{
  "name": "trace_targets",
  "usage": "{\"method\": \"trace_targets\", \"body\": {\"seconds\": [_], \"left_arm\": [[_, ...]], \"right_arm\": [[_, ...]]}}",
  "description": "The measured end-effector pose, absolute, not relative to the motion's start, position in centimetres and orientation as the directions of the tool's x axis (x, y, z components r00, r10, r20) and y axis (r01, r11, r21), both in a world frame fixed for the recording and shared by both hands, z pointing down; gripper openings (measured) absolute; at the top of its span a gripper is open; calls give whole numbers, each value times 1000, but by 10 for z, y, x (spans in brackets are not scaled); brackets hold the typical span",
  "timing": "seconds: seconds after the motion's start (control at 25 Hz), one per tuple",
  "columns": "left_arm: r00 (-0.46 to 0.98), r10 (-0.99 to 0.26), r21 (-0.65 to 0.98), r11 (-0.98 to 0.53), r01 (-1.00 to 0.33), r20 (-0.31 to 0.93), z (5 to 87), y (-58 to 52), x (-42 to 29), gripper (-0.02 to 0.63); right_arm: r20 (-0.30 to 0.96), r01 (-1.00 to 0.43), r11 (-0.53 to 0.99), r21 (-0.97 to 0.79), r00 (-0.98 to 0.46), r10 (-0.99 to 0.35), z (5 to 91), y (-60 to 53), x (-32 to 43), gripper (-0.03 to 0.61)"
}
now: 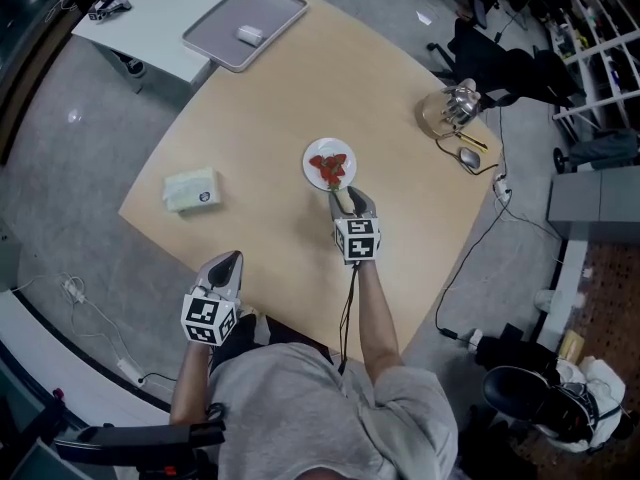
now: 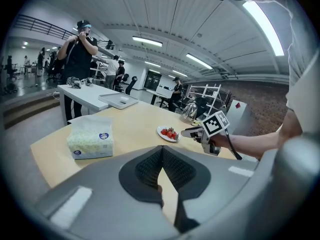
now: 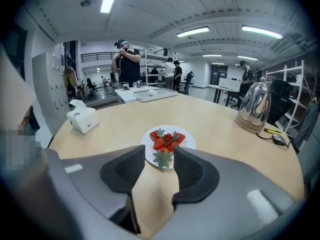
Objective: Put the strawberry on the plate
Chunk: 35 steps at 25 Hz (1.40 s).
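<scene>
The right claw stands moderately wide, its jaws apart with nothing clamped. A strawberry, leafy cap toward the camera, sits between the jaw tips on the near part of the plate. More strawberries lie just beyond it. Since the berry rests on the plate, the placing looks done, and what seems left is drawing the claw clear. The plate lies about mid-desk, somewhat nearer the person's edge. The left claw is pinched together and empty, at that near edge, well apart from the plate.
</scene>
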<state>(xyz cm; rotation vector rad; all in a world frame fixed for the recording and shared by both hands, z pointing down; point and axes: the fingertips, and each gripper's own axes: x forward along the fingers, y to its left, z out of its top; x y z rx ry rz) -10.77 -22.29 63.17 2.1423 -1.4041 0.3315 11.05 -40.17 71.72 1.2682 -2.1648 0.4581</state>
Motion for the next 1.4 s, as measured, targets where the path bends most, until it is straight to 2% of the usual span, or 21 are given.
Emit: {"method": "trace_targets", "body": {"seconds": [0.32,0.68,0.96,1.4], "left_arm": [[459,-766,299,-355,-886,451,615,-216,-104,20],[535,-745,280,-456,-845,400,594,-207,-89,20],[588,-720,271,-522,-809,367,580,-197,-73,20],[674,-666,253,-625,-738,320,559,-176,-45,20]], "right_arm": [[558,-909,416,24,-333,-760,676,-375,129,92],[478,-949,314,21,-266,-837,636,-326,144,37],[428,-971,239,25,-206,-880,609,-284,158,11],[349,-992,126,25,-109,-931,569,-211,187,6]]}}
